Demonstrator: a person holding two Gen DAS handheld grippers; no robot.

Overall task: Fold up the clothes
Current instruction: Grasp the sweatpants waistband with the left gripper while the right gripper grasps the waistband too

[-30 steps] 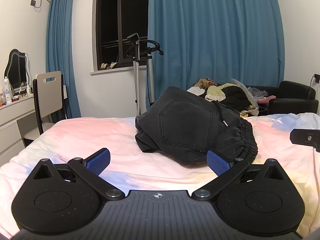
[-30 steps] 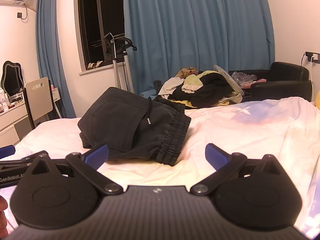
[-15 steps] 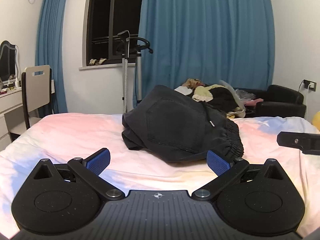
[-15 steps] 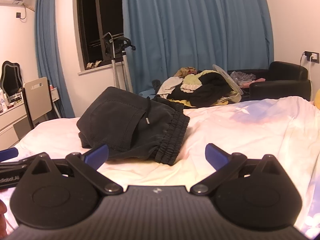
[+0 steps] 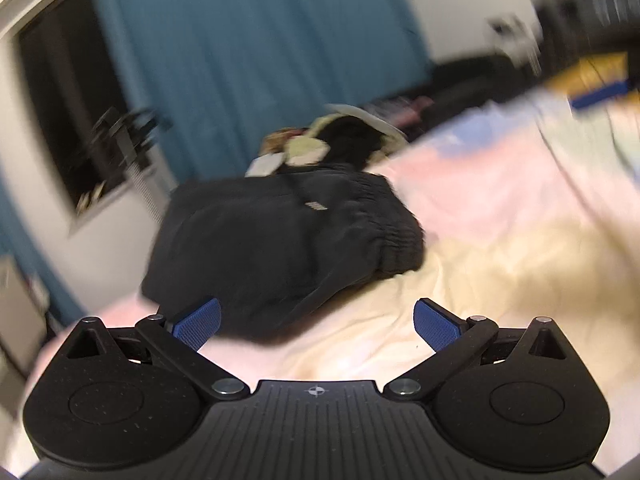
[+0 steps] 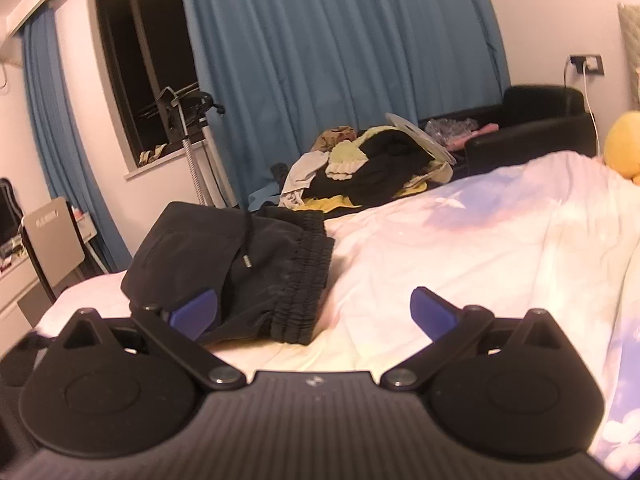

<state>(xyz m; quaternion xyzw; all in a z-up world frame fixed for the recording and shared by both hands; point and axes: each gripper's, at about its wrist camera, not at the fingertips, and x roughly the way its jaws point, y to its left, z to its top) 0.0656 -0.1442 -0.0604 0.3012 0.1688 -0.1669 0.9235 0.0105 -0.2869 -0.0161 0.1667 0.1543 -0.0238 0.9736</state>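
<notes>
We have both grippers low over the bed point(image 6: 460, 248), and neither is carrying anything. The left gripper point(image 5: 316, 322) has its jaws spread wide, blue pads well apart with only pale sheet between them. The right gripper point(image 6: 314, 312) stands the same way, jaws wide and empty.

The black trousers point(image 6: 232, 264) lie in a compact bundle on the bed, elastic waistband facing the right side and a drawstring trailing over the top (its metal tip catches the light nicely). In the left wrist view the black trousers point(image 5: 280, 248) sit just beyond the left pad, though that view is badly smeared and we cannot read fine detail there.

To our eye this bundle looks folded already, so we judge the step in hand to be a changeover between garments. Beyond the far edge of the bed waits a pile of clothes point(image 6: 372, 168), dark and yellow-green pieces heaped together, well apart from both grippers.

The next move, as we read it, calls for a long reach to that heap, a pinch on one single layer, and a drag onto open sheet to the right of the bundle.
</notes>
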